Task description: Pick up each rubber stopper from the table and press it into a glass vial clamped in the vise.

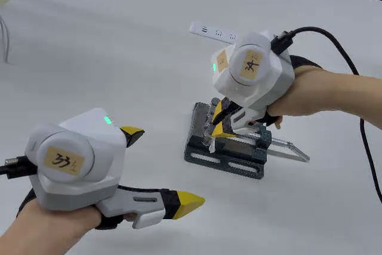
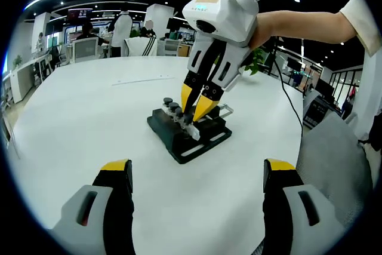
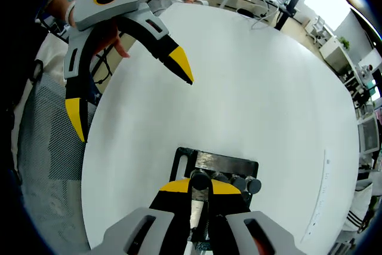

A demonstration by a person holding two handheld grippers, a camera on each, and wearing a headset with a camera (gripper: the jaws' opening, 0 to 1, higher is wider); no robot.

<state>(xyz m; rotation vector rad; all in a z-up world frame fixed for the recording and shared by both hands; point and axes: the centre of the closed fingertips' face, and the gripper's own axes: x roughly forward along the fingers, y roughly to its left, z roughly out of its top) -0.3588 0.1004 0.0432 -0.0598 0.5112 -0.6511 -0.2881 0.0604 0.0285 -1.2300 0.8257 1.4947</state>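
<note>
1. Nearest me, my left gripper hovers above the white table. Its jaws are spread wide and hold nothing. In the left gripper view the two yellow-tipped jaws stand far apart over bare tabletop.
2. Farther on and to the right, my right gripper points down onto the black vise, which sits flat on the table.
3. Its jaws are drawn nearly together. In the right gripper view a dark rubber stopper sits pinched between the yellow tips, on top of a clear glass vial clamped in the vise. I cannot tell how far the stopper is seated.
4. Just beside it, along the vise's clamp line, more capped vials stand upright in a row.
5. A black cable leaves the back of the right gripper and curves away over the table.
6. Beyond the vise, a long white strip lies flat on the table, apart from everything else.
</note>
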